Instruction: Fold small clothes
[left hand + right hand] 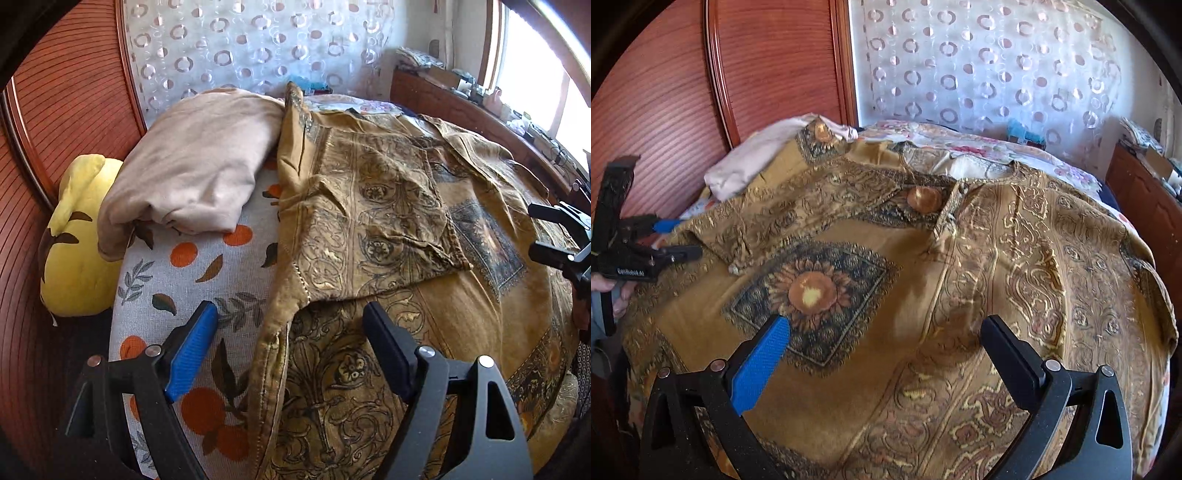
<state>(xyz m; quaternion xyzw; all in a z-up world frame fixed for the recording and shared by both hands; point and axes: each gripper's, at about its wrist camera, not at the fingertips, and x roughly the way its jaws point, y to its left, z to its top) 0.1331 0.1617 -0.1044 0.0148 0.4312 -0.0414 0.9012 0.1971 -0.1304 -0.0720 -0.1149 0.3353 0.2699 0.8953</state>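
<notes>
**Mara:** Both tongs stand wide with nothing between the pads. The left gripper (291, 321) hangs over the near left edge of the mustard-brown printed cotton shirt (388, 206), straddling its hem, blue pad over the grey bedsheet printed with oranges and leaves (192, 266), black pad over the cloth. The right gripper (886, 332) hovers above the shirt's front, just below the sunflower medallion (812, 291).

**Ivo:** And the shirt itself?

**Mara:** Spread across the bed, collar (960, 188) toward twelve o'clock in the right wrist view. One sleeve (373, 236) is already laid in over the body; in the left wrist view it lies at about one o'clock from the left tongs. A beige folded garment (192, 162) sits at eleven o'clock beside it, a yellow plush toy (77, 236) at nine o'clock.

**Ivo:** How will it handle?

**Mara:** Light and limp, I judge: thin woven cloth that creases easily and will sag from wherever it's pinched. Not slippery, nothing fragile, though the placket buttons (947, 218) could snag.

**Ivo:** Where to grip?

**Mara:** At a stitched edge, where the cloth is doubled. The left side seam (266, 354) right under the left tongs looks best. A matching pinch on the opposite hem would keep the fold square; a single pinch mid-panel would only bunch it.
</notes>
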